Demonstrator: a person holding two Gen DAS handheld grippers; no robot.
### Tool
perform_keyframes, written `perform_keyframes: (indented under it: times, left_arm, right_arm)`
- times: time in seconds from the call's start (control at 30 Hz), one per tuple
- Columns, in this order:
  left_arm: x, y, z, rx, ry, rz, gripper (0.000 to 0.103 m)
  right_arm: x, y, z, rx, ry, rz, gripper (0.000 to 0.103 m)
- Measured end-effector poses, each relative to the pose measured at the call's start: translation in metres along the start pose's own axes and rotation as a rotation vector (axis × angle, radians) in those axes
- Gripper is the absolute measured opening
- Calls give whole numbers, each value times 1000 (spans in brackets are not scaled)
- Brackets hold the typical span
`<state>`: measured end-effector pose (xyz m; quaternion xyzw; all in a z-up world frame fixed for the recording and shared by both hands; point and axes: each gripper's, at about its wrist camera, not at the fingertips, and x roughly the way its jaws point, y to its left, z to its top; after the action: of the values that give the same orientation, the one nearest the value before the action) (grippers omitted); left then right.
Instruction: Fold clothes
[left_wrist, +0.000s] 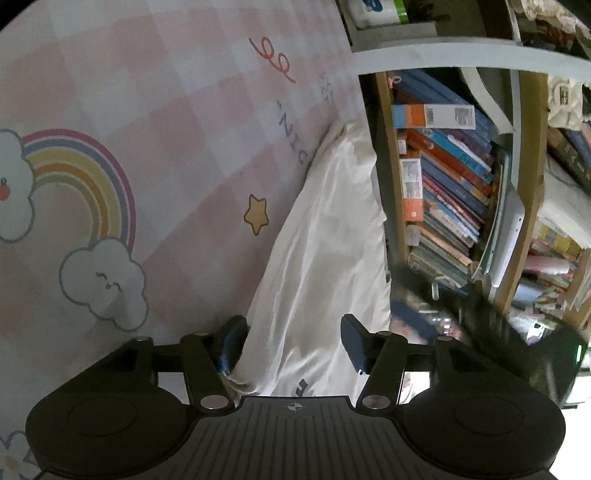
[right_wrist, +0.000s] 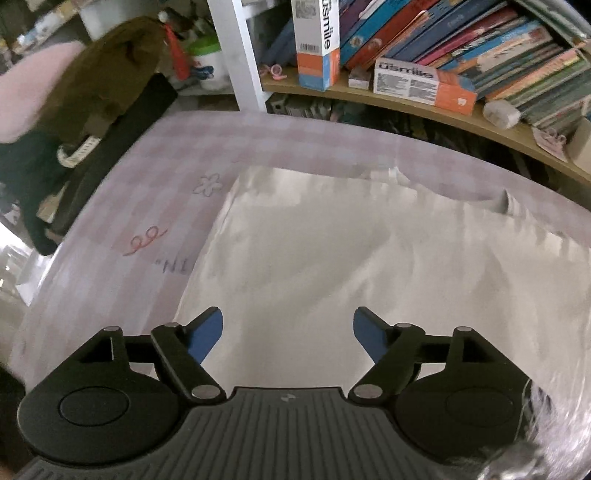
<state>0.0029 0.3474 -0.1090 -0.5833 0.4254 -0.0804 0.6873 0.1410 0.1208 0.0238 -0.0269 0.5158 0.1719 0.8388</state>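
Pink-and-white checked bedding (left_wrist: 155, 122), printed with a rainbow (left_wrist: 81, 177), smiling clouds and a yellow star (left_wrist: 256, 218), is serving as the work surface; a crowded bookshelf (right_wrist: 461, 51) is standing along its far side.

The white garment (right_wrist: 369, 258) is lying spread on the bedding near the bookshelf, its left and far edges looking fairly straight. In the left wrist view it (left_wrist: 325, 258) is running as a long pale band along the right side of the bedding, just beside the shelf.

The left gripper (left_wrist: 293, 343) is sitting at the near end of the garment with its jaws roughly half apart. Cloth is lying between them, and one blue pad appears to be touching the garment's edge, but the opposite pad is standing clear, so nothing is being clamped.

The right gripper (right_wrist: 288, 339) is hanging over the near part of the garment with its jaws wide apart and nothing between them. The picture is blurred, suggesting the hand is travelling.

Judgement: a fold has apparently just been laid down and a new hold is being set up. The next move is calling for both grippers to pinch one edge of the cloth, lift it evenly and carry it across, keeping it clear of the shelf.
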Motion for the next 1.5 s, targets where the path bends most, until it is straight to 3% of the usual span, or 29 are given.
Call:
perform_keyframes:
  times: [0.03,0.1,0.2,0.3,0.47,0.67,0.97,1.07,1.1,1.23,1.5]
  left_arm:
    - [2,0,-1,5,11,11,41]
    - [7,1,-4,15,32,33,19]
    - [6,-5,-10,64,26,40,10]
    - [-3,-31,-16,220,-17,16,10]
    - [-2,-67,-28,415,-5,-18,10]
    - [3,-74,-32,460,14,-42,10]
    - [2,-75,-33,485,16,-46,10]
    - [1,-74,-35,493,19,-53,10]
    - [0,-74,-36,500,22,-54,10]
    - [0,-79,-40,534,32,-57,10]
    - [6,-108,-49,697,49,-118,10]
  right_arm:
    - [6,3,7,-7,14,0,79]
    - [18,8,21,-20,41,0,81]
    - [30,15,37,-38,65,-7,82]
    - [37,23,52,-60,78,-16,82]
    - [44,35,77,-93,131,-9,82]
    - [65,69,87,-185,228,1,80]
    - [106,117,69,-414,300,-162,74]
    - [114,113,65,-429,314,-216,67]
    - [115,109,65,-426,319,-225,59]
    - [112,95,63,-398,338,-225,12]
    - [60,61,73,-392,244,-159,9]
